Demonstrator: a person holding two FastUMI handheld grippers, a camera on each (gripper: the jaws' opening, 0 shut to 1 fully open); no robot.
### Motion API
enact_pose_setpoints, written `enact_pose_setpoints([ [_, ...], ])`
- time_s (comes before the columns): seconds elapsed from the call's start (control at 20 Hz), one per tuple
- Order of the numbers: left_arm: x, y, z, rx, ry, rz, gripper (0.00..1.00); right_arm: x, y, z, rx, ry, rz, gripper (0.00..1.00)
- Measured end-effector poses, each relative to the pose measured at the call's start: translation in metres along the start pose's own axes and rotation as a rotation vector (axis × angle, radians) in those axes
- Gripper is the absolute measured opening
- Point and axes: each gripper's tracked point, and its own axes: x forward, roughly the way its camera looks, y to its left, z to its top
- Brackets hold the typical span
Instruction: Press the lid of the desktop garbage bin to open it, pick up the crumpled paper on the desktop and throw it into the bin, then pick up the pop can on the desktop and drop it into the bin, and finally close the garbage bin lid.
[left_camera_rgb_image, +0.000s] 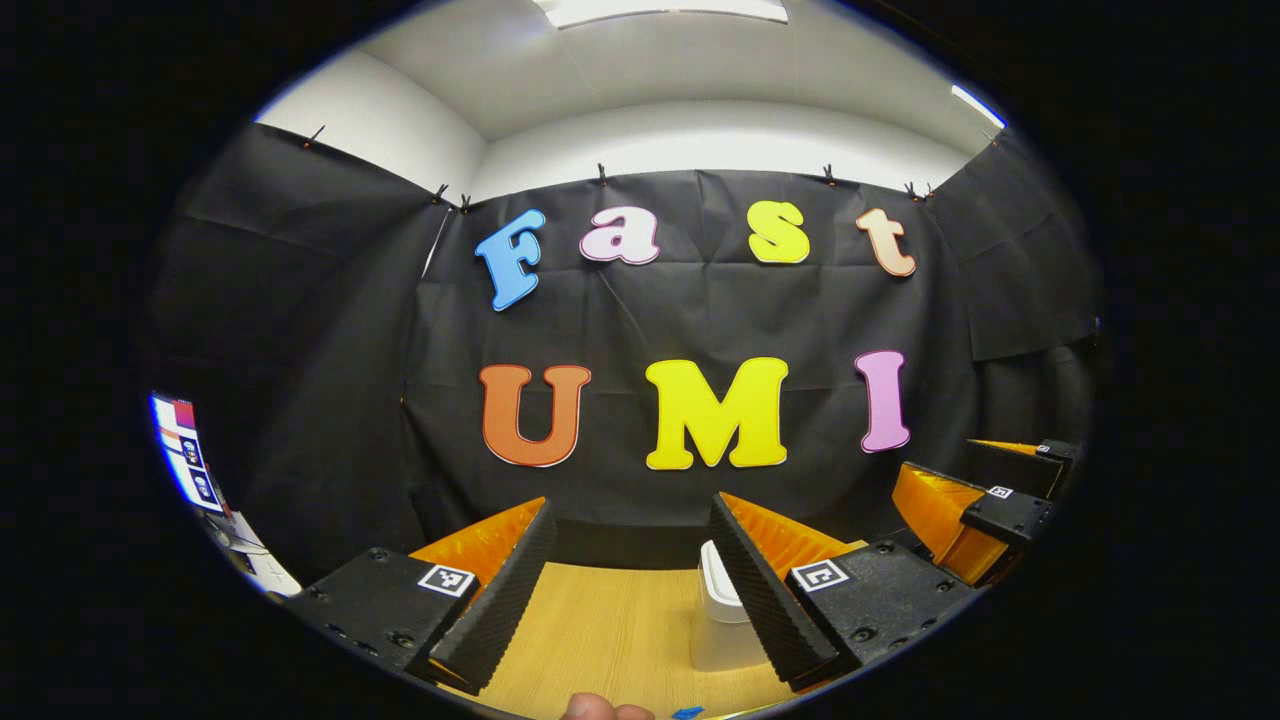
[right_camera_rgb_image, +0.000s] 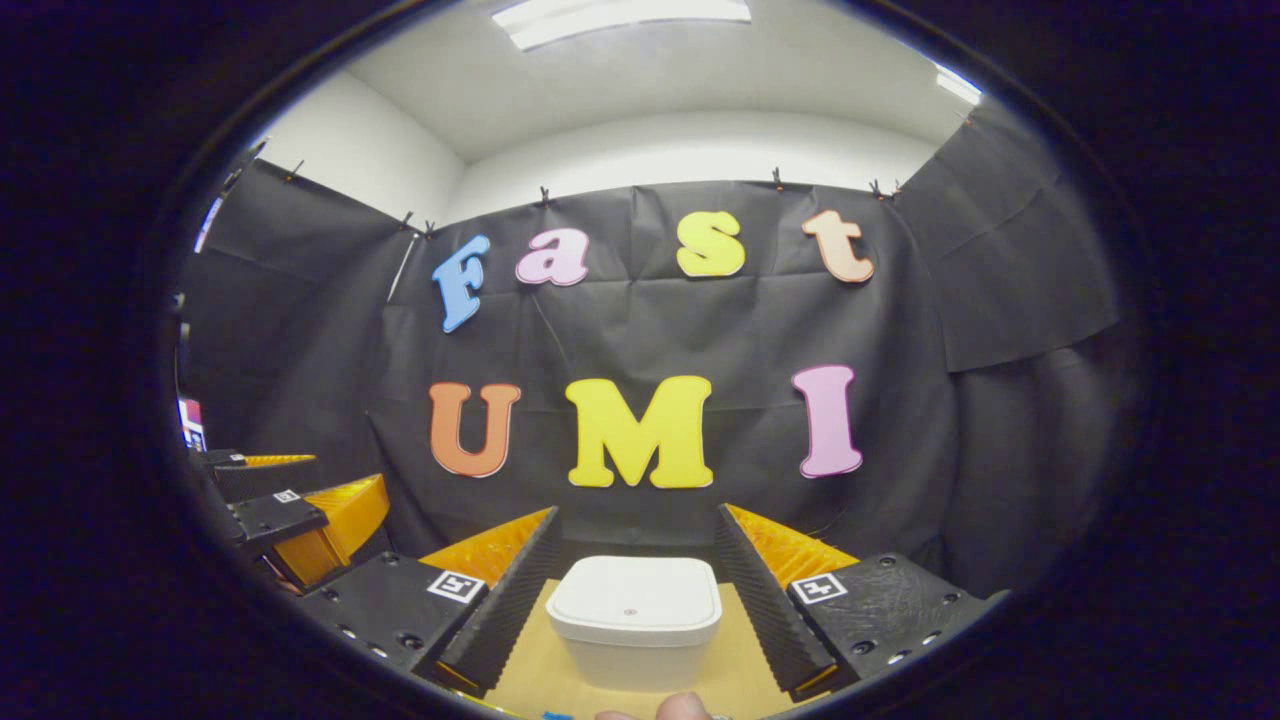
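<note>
The white desktop bin (right_camera_rgb_image: 635, 612) stands on the wooden table (right_camera_rgb_image: 735, 640) with its lid (right_camera_rgb_image: 634, 598) down. It sits low between the two fingers of my right gripper (right_camera_rgb_image: 638, 515), which is open and not touching it. In the left gripper view the bin (left_camera_rgb_image: 722, 610) is partly hidden behind the right-hand finger of my left gripper (left_camera_rgb_image: 632, 510), also open with nothing in it. The right gripper (left_camera_rgb_image: 940, 458) appears at that view's right edge. The left gripper (right_camera_rgb_image: 345, 470) appears at the left of the right gripper view.
Black cloth walls close the booth behind and on both sides. A lit screen (left_camera_rgb_image: 185, 455) stands at the far left. A person's fingertip (left_camera_rgb_image: 600, 708) and a small blue scrap (left_camera_rgb_image: 688, 712) sit at the bottom edge. Bare wood (left_camera_rgb_image: 610, 630) lies left of the bin.
</note>
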Motion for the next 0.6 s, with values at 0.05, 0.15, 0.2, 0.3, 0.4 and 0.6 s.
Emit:
enact_pose_setpoints([
  [0.05,0.001,-0.001,0.0,-0.002,0.003,0.0,0.98,0.002,0.001,0.0,-0.002,0.0,0.001,0.92],
  [0.15,0.002,0.001,-0.002,0.001,0.005,0.002,0.99,0.003,0.002,-0.002,-0.012,-0.002,0.002,0.95],
  [0.2,0.003,0.001,-0.002,0.002,0.006,0.002,0.99,0.003,0.003,-0.002,-0.013,-0.002,0.004,0.95],
  [0.3,0.006,0.001,-0.005,0.002,0.007,-0.003,0.99,0.006,0.002,-0.004,-0.011,0.001,0.001,0.95],
  [0.4,0.009,-0.001,-0.006,0.004,0.009,-0.008,0.99,0.008,-0.002,-0.005,-0.008,0.007,-0.01,0.95],
  [0.6,0.014,-0.006,-0.009,0.007,0.013,-0.018,0.99,0.012,-0.01,-0.007,0.005,0.02,-0.032,0.95],
])
